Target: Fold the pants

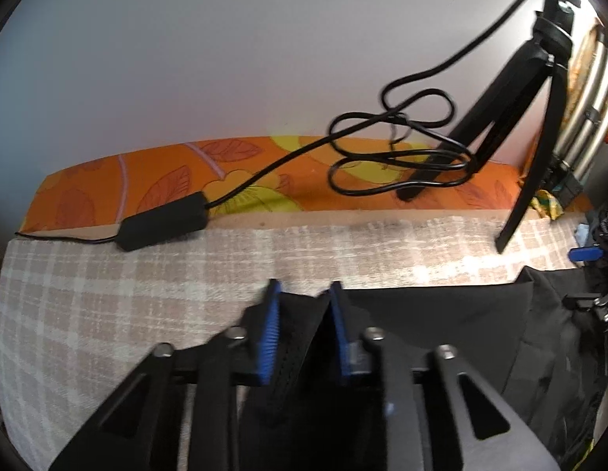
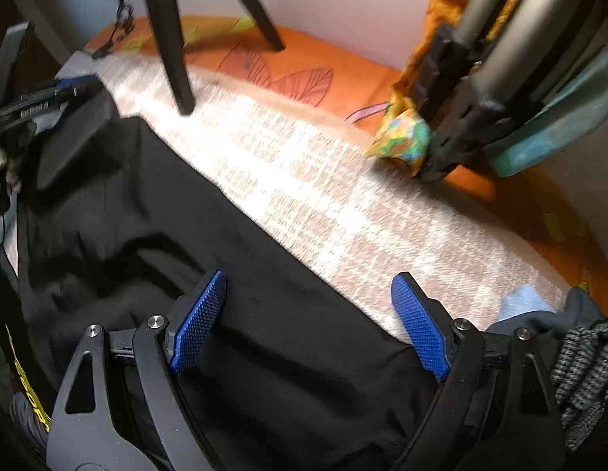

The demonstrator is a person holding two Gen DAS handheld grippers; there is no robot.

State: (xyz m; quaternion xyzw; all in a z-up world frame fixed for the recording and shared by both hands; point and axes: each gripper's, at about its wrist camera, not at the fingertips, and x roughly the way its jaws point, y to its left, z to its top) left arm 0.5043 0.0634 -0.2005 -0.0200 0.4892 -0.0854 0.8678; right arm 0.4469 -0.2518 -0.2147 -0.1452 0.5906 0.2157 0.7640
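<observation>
The pants [image 2: 155,212], black and smooth, lie spread over the checked beige-and-white blanket [image 1: 108,298] that covers the bed, their straight edge running along it. In the left wrist view we see the same pants [image 1: 441,314] under and to the right of our left gripper [image 1: 304,298], which tilts steeply down onto the cloth. Its blue pads [image 1: 270,329] stand narrow, with a raised fold of the black fabric pinched between them.

Our right gripper [image 2: 308,286] points almost straight down over the pants' edge. Its blue fingers [image 2: 198,325] are spread wide: the left one sits over the black cloth, the right one at the border with the blanket, and nothing is gripped between them.

In the right wrist view the left gripper shows at the left edge as a dark frame bearing small white lettering [image 2: 33,109]; we cannot read it surely. At the lower left a yellow strip [image 2: 25,376] carries dark letters, cut off and illegible.

Beyond the blanket we see an orange sheet [image 1: 147,180] printed with leaves. On it rest a black power adapter [image 1: 162,219] and a looped black cable [image 1: 398,149]. A black tripod [image 1: 531,110] stands with one foot on the blanket, near the pants' far corner. At the right lie a crumpled multicoloured cloth [image 2: 402,141] and grey knit fabric [image 2: 582,369].
</observation>
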